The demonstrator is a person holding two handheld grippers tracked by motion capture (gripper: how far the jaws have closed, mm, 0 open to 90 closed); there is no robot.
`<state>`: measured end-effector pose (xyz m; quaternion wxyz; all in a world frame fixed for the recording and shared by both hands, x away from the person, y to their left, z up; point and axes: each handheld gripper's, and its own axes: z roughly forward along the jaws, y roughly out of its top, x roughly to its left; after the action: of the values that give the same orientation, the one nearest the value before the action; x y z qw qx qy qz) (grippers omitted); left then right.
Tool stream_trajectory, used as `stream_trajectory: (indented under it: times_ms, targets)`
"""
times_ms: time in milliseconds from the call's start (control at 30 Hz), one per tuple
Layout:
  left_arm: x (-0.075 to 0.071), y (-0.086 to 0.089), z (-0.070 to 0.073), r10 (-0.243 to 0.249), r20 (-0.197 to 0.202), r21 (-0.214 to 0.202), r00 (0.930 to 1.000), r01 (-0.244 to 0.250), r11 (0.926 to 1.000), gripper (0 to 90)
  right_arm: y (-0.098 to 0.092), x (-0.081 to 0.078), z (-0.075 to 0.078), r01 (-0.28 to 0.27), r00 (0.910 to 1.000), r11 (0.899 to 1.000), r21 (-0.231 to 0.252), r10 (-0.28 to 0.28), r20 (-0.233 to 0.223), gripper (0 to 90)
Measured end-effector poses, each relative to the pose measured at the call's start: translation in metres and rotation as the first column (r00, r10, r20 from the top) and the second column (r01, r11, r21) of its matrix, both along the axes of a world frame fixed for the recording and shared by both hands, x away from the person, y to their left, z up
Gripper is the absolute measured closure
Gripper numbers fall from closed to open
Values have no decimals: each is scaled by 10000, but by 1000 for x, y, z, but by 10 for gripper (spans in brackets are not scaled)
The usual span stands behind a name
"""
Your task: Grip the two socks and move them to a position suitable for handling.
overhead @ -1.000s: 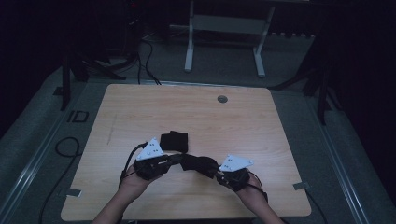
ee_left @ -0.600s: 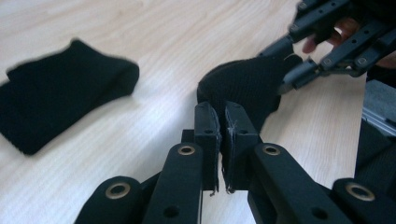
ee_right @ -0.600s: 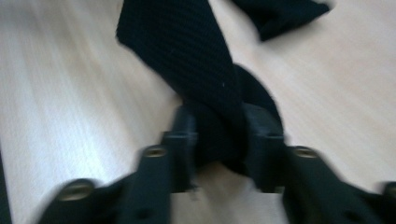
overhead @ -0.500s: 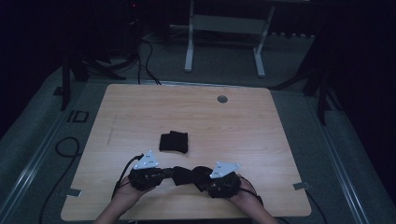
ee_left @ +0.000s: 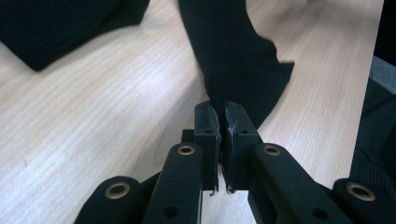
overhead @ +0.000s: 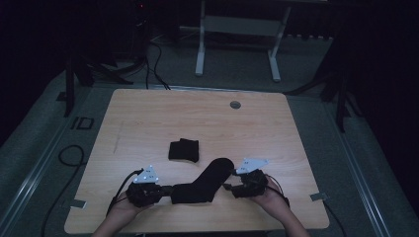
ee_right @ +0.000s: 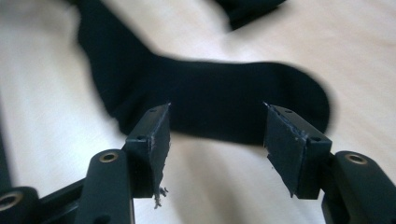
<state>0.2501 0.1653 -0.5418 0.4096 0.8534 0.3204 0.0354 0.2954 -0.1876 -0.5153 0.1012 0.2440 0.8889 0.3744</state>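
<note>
— One black sock point(overhead: 205, 181) lies stretched flat on the table point(overhead: 148, 118), near its front edge, bent at the heel, with its toe pointing up and to the right in the high view.

— Who has hold of it?

— The left hand-held gripper point(overhead: 163, 190) does. Its jaws are pressed together on the sock's cuff end; the left gripper view shows the fabric point(ee_left: 233, 60) pinched between the pads.

— And the right hand-held gripper point(overhead: 228, 186)?

— Spread. Its jaws have just been opening, and the right gripper view shows both pads point(ee_right: 156, 135) clear of the sock point(ee_right: 210, 102), which lies just beyond them. Nothing is between them.

— Anything else on the table?

— A folded black sock bundle point(overhead: 184, 149) sits just behind the stretched sock, apart from it. A small round grommet point(overhead: 235, 104) is set near the far edge.
</note>
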Motion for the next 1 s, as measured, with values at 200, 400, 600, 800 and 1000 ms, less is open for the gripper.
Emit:
stream_trajectory:
  times_ms: [200, 400, 600, 800, 1000]
  targets:
    - [5, 4, -5, 17, -393, 283, 9992, -5, 9996, 838, -2, 40, 3, 1297, 9915, 9913, 231, -1299, 86, 449]
    - [7, 17, -4, 1774, 534, 504, 9827, -1801, 9824, 700, 5, 53, -10, 1019, 9941, 9948, 86, -1021, 371, 799]
    - [0, 20, 7, 2076, 1127, -152, 9717, -2072, 9782, 672, 10, 58, -18, 1052, 9940, 9941, -283, -1042, 335, 873]
    - [-8, -11, -2, 1354, 1091, 204, 9848, -1384, 9902, 823, 18, 51, -18, 659, 9955, 9973, -324, -636, 697, 894]
    - [-6, -26, -20, 1010, 621, 1182, 9929, -1078, 9871, 878, 27, 53, -28, 526, 9962, 9936, -1000, -453, 740, 895]
